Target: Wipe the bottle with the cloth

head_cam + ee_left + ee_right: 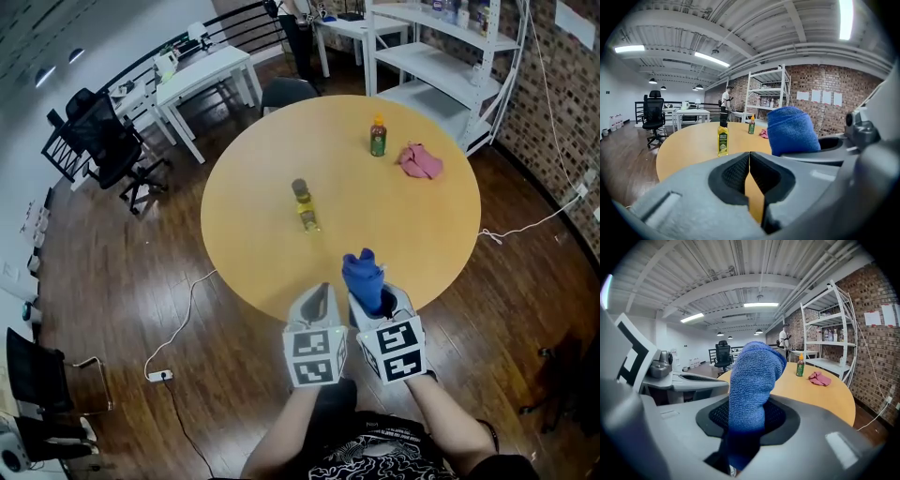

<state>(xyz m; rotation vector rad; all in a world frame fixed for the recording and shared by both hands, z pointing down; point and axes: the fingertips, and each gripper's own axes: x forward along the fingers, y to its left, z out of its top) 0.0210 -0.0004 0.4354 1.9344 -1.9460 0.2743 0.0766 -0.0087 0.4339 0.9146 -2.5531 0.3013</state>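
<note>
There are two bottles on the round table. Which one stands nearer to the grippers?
The yellow bottle with the dark cap. The green bottle with the orange cap stands farther off, beside the pink cloth.

Blue cloth (363, 277); yellow bottle (304, 208); pink rag (421, 161); tan table (253, 225)

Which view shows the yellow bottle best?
The left gripper view: the yellow bottle stands upright, side-on, label visible, nothing in front. The head view shows it small, from above. The right gripper view doesn't show it.
</note>
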